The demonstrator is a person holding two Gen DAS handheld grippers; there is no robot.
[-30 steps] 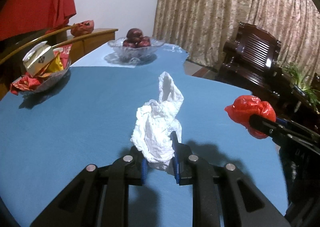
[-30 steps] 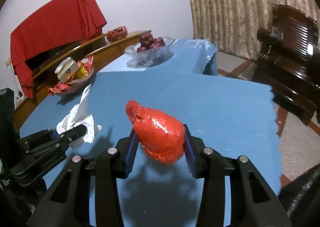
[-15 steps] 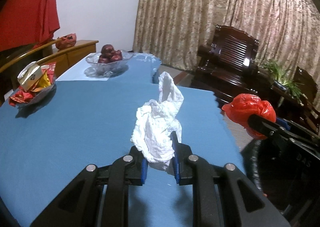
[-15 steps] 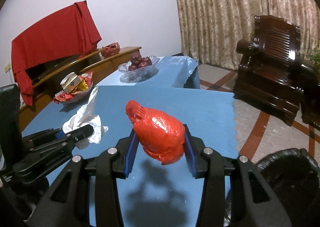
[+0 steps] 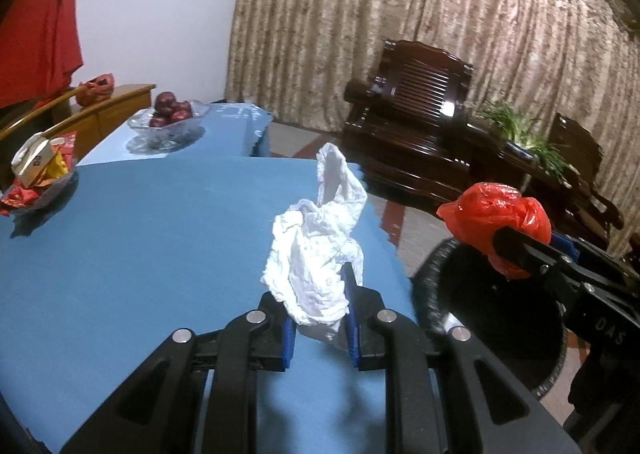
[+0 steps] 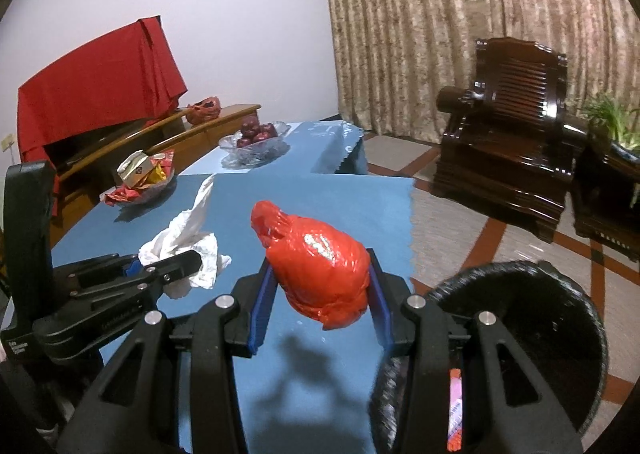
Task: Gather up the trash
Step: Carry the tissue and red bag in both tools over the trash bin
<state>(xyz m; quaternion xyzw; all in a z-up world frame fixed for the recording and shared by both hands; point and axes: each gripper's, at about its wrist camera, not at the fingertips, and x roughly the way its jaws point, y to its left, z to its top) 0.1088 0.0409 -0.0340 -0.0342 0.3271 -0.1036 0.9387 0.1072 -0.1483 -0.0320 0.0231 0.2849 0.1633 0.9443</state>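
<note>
My left gripper (image 5: 320, 328) is shut on a crumpled white tissue (image 5: 316, 254) and holds it above the blue table (image 5: 140, 246) near its right edge. It also shows in the right wrist view (image 6: 172, 278) with the tissue (image 6: 184, 238). My right gripper (image 6: 320, 310) is shut on a balled red plastic bag (image 6: 320, 266), above the table edge beside a black bin (image 6: 560, 334). In the left wrist view the red bag (image 5: 492, 218) hangs over the bin (image 5: 480, 294).
A glass bowl of dark red fruit (image 5: 170, 120) and a dish of snack packets (image 5: 38, 170) stand at the table's far side. A dark wooden armchair (image 6: 512, 126) and a plant (image 5: 528, 138) stand beyond the bin. The bin holds a pink wrapper (image 6: 454, 410).
Both grippers have swung to the right with their loads, from over the table's middle to its right edge. The black bin has come into view below the right gripper.
</note>
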